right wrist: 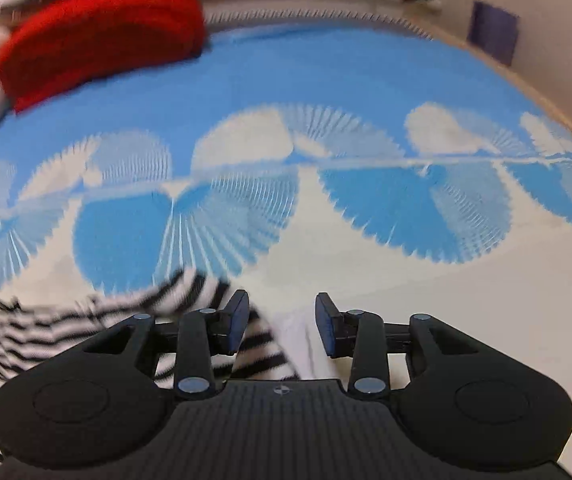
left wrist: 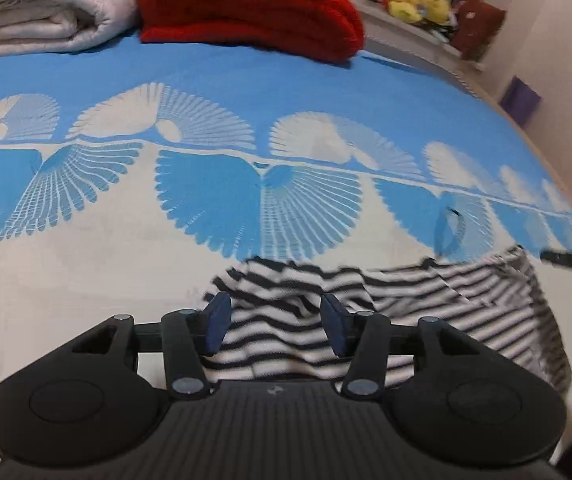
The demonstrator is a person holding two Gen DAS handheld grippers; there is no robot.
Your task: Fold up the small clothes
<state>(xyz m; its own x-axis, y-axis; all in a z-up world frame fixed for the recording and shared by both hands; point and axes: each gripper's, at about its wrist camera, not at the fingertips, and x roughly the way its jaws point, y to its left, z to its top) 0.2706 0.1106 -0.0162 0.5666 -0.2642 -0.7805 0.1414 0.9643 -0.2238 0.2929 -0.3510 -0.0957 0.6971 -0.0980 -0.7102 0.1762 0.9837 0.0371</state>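
Observation:
A black-and-white striped small garment (left wrist: 385,304) lies rumpled on the bed's blue-and-white patterned sheet (left wrist: 246,92). My left gripper (left wrist: 276,326) is open, its jaws spread just above the garment's left part. In the right wrist view the same garment (right wrist: 46,332) lies at lower left, blurred. My right gripper (right wrist: 282,326) is open over the garment's right edge, with striped cloth under its left finger (right wrist: 238,316) and bare sheet (right wrist: 405,264) under the right one. Neither gripper holds cloth.
A folded red blanket (left wrist: 254,8) and a folded white quilt (left wrist: 46,12) lie at the bed's far end. Yellow plush toys (left wrist: 417,0) sit on a ledge behind. The bed's right edge (left wrist: 565,184) runs along a wall with a purple patch (left wrist: 519,100).

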